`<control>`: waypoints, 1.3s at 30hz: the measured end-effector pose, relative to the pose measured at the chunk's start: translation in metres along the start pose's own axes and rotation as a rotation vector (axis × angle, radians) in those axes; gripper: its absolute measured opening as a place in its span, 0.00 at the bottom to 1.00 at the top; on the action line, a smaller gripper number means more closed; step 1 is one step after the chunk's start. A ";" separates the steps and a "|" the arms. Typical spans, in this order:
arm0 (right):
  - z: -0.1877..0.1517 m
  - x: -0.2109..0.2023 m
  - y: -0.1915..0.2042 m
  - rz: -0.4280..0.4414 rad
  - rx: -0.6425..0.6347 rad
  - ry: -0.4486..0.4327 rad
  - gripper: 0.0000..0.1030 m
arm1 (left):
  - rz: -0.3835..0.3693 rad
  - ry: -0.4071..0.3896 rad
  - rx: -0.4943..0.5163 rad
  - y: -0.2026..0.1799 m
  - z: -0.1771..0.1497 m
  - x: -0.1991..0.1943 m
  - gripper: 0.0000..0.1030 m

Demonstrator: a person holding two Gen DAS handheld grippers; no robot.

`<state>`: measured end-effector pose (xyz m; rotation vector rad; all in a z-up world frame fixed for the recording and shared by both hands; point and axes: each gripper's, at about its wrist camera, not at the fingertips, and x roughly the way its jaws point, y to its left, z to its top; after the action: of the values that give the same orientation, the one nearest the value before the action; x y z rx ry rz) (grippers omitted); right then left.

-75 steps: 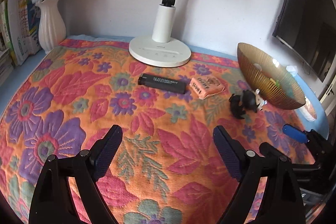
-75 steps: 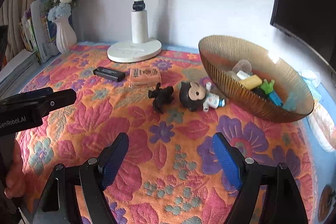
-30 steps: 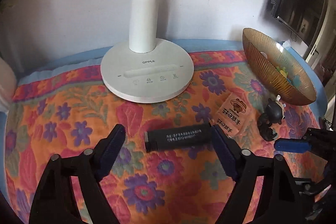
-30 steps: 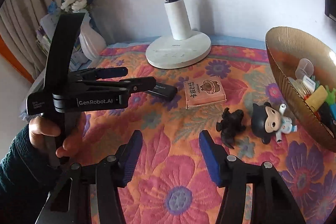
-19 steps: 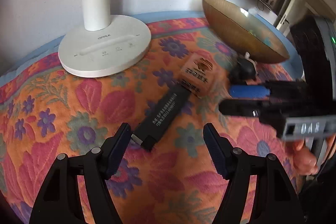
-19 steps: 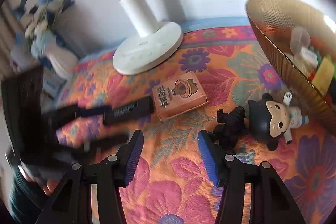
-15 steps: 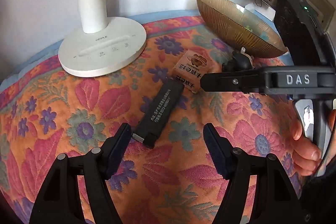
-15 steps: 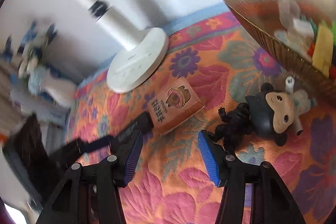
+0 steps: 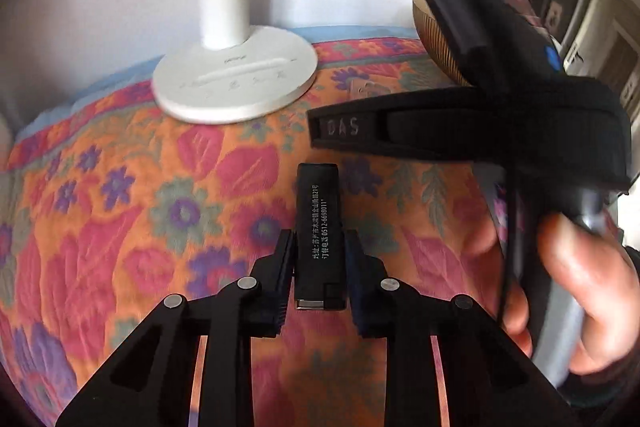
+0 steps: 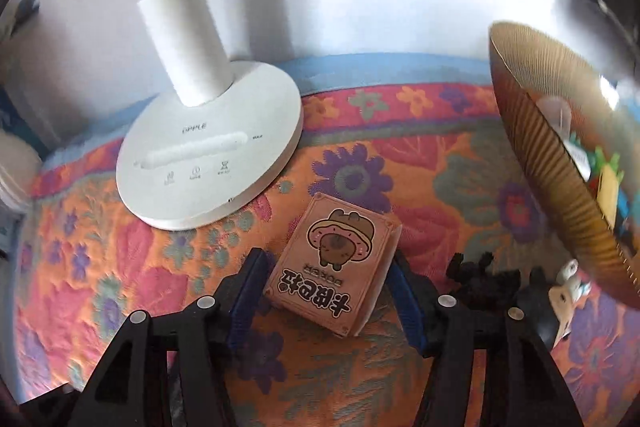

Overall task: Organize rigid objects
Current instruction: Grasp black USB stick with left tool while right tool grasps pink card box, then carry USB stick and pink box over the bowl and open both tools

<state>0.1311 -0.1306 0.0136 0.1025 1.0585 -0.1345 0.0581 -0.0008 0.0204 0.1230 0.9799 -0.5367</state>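
Note:
My left gripper (image 9: pixel 319 251) is shut on a slim black lighter (image 9: pixel 319 223) with white print, pads on both of its long sides, low over the floral cloth. My right gripper (image 10: pixel 326 285) has its blue pads on both sides of an orange card box (image 10: pixel 335 265) with a cartoon bear. The box lies on the cloth and the pads touch its edges or nearly do. The right gripper's black body (image 9: pixel 472 123) crosses the left wrist view. A ribbed gold bowl (image 10: pixel 552 183) holding several small items stands at the right.
A white lamp base (image 10: pixel 208 163) stands behind the box and also shows in the left wrist view (image 9: pixel 236 83). A black toy figure (image 10: pixel 476 275) and a monkey figurine (image 10: pixel 560 299) lie between the box and the bowl. The floral cloth (image 9: pixel 120 211) covers the table.
Both grippers moved forward and down. The left one closed on the black lighter. The right one narrowed around the orange card box.

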 end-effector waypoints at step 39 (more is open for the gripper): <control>-0.202 -0.136 -0.100 0.226 -0.331 -0.110 0.38 | 0.125 -0.118 -0.129 -0.117 -0.067 -0.048 0.20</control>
<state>-0.1245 -0.1912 0.0324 -0.0838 0.9400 0.2375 -0.0705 -0.0613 0.0381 0.0366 0.8826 -0.3610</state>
